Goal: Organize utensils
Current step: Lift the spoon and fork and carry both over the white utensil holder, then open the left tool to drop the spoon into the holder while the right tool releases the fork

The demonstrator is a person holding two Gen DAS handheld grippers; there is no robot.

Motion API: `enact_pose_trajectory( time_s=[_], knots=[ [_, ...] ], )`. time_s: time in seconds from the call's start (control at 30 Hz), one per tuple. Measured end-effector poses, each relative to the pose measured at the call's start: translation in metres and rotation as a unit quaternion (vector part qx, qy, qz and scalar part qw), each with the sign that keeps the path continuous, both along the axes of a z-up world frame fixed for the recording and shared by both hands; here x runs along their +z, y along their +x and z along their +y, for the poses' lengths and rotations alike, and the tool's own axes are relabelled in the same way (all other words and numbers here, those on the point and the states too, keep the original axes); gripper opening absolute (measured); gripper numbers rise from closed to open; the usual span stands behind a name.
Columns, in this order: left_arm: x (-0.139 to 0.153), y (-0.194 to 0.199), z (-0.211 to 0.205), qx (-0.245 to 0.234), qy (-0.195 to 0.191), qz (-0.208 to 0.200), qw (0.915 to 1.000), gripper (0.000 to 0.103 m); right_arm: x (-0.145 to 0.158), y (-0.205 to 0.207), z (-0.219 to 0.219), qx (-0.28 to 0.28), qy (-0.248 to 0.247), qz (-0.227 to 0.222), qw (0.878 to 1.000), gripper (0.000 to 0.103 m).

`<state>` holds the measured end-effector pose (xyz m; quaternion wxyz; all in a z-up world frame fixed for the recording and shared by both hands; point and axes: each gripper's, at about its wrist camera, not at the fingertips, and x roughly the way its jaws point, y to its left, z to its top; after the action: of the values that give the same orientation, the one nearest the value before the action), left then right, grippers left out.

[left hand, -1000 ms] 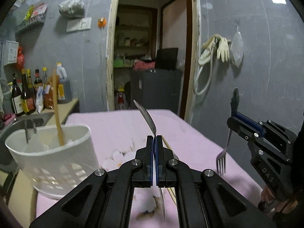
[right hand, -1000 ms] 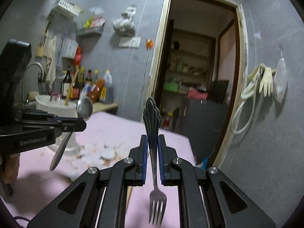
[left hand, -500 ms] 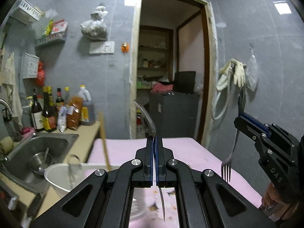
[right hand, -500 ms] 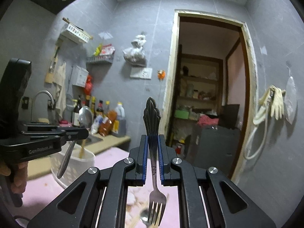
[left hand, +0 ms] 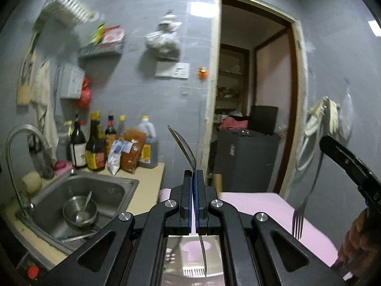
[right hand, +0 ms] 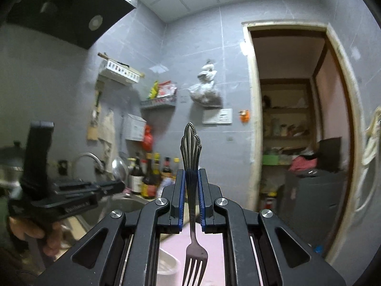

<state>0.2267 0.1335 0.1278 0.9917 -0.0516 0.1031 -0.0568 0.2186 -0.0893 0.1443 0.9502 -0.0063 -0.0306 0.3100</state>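
My left gripper (left hand: 193, 178) is shut on a metal spoon (left hand: 183, 143), bowl up and handle hanging down between the arms. My right gripper (right hand: 190, 178) is shut on a metal fork (right hand: 194, 250), ornate handle up, tines down. The fork also shows in the left wrist view (left hand: 298, 221) at the right, held by the right gripper (left hand: 343, 159). The left gripper (right hand: 112, 187) and the spoon bowl (right hand: 119, 168) show at the left of the right wrist view. The white utensil basket (right hand: 167, 267) is only partly seen below, behind the right gripper's arms. Both grippers are raised high above the pink table (left hand: 262, 205).
A steel sink (left hand: 100, 190) with a bowl (left hand: 79, 211) and a tap (left hand: 16, 147) lies at the left. Sauce bottles (left hand: 95, 147) stand on the counter behind it. A doorway (left hand: 252, 119) opens ahead, with a dark cabinet (left hand: 245, 159) inside. Gloves (left hand: 321, 116) hang on the right wall.
Both grippers have risen and tilted upward with spoon and fork still held. The white basket has dropped out of the left wrist view; the sink has come into view.
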Motion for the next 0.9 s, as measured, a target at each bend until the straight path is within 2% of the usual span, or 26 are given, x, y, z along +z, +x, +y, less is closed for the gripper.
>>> enact_pose_trajectory(
  time_s=[0.1, 0.27, 0.6, 0.9],
  knots=[
    [-0.007, 0.014, 0.023, 0.012, -0.037, 0.013, 0.9992, 0.000, 0.001, 0.016, 0.013, 0.025, 0.020, 0.026, 0.999, 0.007],
    [-0.018, 0.028, 0.037, 0.025, -0.054, 0.024, 0.9979, 0.000, -0.006, 0.034, 0.025, 0.045, 0.035, 0.053, 0.997, 0.007],
    [-0.047, 0.035, 0.024, 0.049, -0.020, 0.034, 0.9980, 0.000, -0.039, 0.053, 0.042, 0.043, 0.022, 0.062, 0.997, 0.007],
    [-0.066, 0.023, 0.011, 0.036, -0.010, 0.068, 0.9970, 0.000, -0.074, 0.059, 0.043, 0.053, -0.012, 0.116, 0.992, 0.008]
  ],
)
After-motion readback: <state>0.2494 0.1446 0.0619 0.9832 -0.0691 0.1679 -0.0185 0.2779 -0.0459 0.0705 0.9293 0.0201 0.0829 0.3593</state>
